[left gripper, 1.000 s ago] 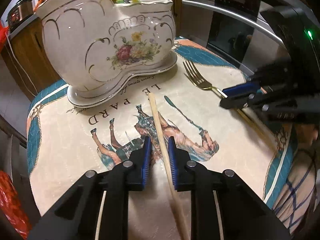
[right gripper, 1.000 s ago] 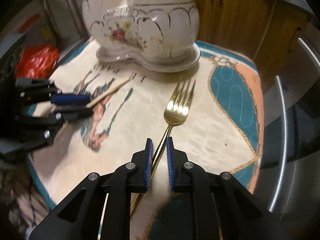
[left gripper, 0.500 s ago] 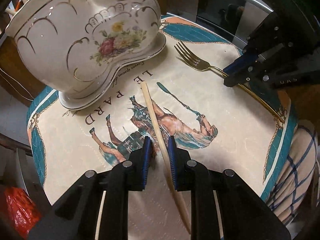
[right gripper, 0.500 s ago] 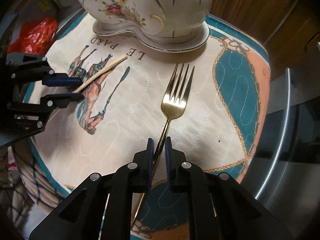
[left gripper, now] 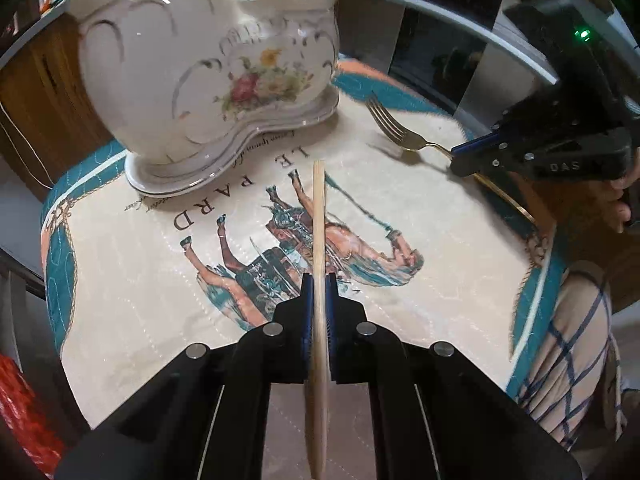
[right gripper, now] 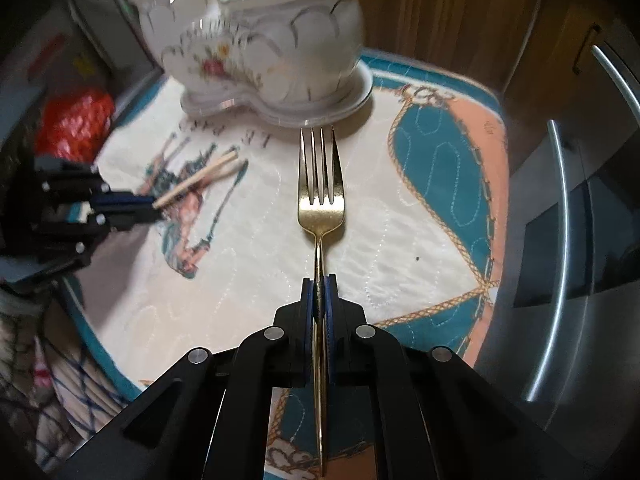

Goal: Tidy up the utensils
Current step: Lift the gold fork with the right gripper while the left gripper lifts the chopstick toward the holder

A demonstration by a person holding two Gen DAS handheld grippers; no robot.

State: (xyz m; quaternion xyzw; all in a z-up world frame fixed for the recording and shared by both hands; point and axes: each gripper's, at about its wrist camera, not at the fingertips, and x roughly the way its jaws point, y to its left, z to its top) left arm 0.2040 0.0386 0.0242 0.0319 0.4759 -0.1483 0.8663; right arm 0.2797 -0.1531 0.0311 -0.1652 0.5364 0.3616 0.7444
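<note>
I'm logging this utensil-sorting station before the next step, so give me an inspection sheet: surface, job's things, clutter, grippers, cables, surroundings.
Surface: quilted placemat printed with a horse and "LE PARD", teal and salmon border.
Job's things: wooden chopstick and gold fork, both pointing toward the floral ceramic utensil holder, which stands on the placemat's far side with yellow-topped items inside.
Clutter: red bag beside the placemat.
Grippers: left gripper shut on the chopstick; right gripper closing on the fork's handle, pads against it.
Cables: thin white cord along the wooden cabinet.
Surroundings: wooden cabinet, steel appliance with bar handle, checked sleeve.
</note>
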